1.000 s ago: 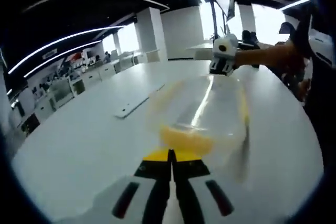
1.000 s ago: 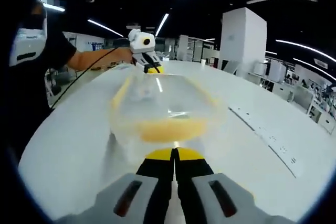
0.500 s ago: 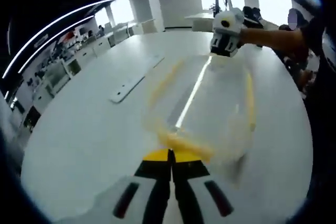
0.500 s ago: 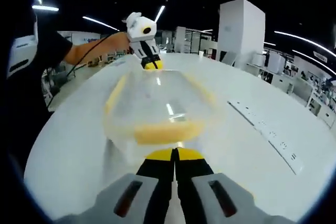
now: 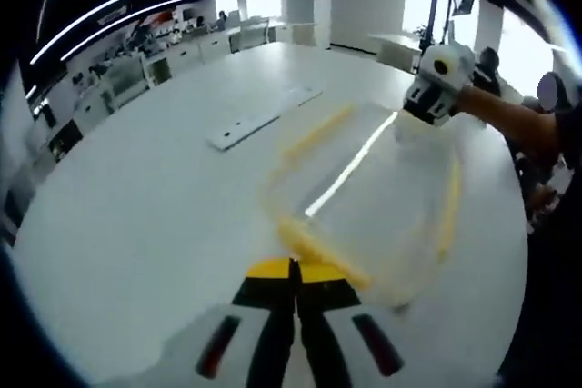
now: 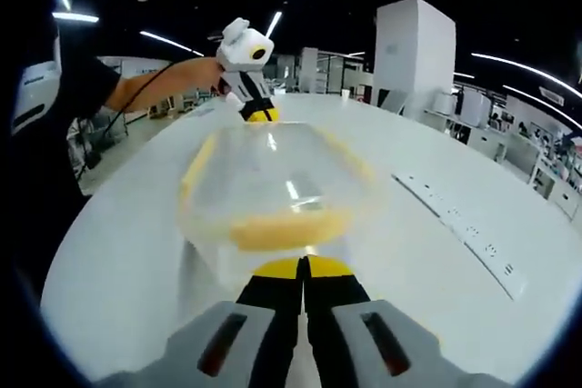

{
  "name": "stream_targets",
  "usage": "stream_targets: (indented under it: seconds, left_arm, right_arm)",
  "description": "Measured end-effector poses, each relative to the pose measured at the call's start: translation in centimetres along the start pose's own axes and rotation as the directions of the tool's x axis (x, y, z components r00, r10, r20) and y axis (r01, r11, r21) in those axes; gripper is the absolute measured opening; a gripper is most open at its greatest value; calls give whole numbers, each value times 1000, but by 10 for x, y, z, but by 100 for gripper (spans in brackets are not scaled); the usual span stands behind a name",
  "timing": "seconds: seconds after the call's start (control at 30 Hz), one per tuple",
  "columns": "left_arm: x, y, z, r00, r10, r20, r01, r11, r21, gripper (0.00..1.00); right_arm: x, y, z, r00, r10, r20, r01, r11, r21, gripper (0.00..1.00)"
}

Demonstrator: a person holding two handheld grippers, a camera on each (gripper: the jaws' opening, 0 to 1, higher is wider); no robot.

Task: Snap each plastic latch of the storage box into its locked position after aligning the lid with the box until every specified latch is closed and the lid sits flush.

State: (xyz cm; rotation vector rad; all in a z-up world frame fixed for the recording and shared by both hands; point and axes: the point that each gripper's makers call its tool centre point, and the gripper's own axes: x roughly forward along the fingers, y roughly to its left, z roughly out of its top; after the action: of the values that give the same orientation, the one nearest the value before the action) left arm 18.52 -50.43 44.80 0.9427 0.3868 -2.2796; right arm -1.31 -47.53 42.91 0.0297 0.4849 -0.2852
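On the white desk (image 6: 118, 252) the clear storage box (image 6: 277, 197) with yellow latches sits between both claws, the left claw (image 5: 295, 265) and right claw (image 6: 303, 265) each pressed closed against opposite short ends, forearms outstretched.

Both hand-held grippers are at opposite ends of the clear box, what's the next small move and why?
Probably lower the storage box level onto the table: the left hand-held gripper and right hand-held gripper are shut at its yellow-trimmed ends, and it looks tilted.
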Motion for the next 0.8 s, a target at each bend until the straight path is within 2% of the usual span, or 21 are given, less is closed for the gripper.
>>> stream_targets:
  seconds: [0.03,0.17,0.23,0.57,0.6,0.67,0.7,0.73,0.77,0.8]
  left_arm:
    - [2,0,-1,1000,-6,14,6,999,-45,0]
    - [1,0,-2,999,-23,35,26,996,-86,0]
    - [2,-1,-2,997,-49,61,59,982,-180,0]
    - [7,-3,-4,996,-50,69,65,970,-234,0]
    - [8,-3,-4,996,-50,76,69,960,-271,0]
    - [9,-2,-6,995,-47,86,70,957,-282,0]
    - [10,-6,-3,991,-63,120,99,941,-324,0]
    - [13,-2,-4,992,-65,110,96,949,-301,0]
    - [15,2,-4,993,-61,102,90,944,-318,0]
    - [16,1,-4,993,-55,108,87,945,-316,0]
  right_arm:
    - [0,0,0,1000,-2,4,2,1000,2,0]
    - [1,0,-2,1000,-5,12,5,1000,5,0]
    - [2,1,-3,1000,1,9,-1,1000,3,0]
    - [3,3,-6,1000,8,2,-8,1000,8,0]
    - [3,3,-6,1000,7,0,-7,1000,6,0]
    - [3,4,-6,1000,5,0,-5,1000,13,0]
    - [4,4,-5,1000,1,5,-1,1000,15,0]
    - [-5,5,-7,1000,3,8,-3,1000,11,0]
    - [-8,5,-7,1000,-2,10,2,1000,14,0]
    - [-1,4,-4,1000,-3,9,2,1000,14,0]
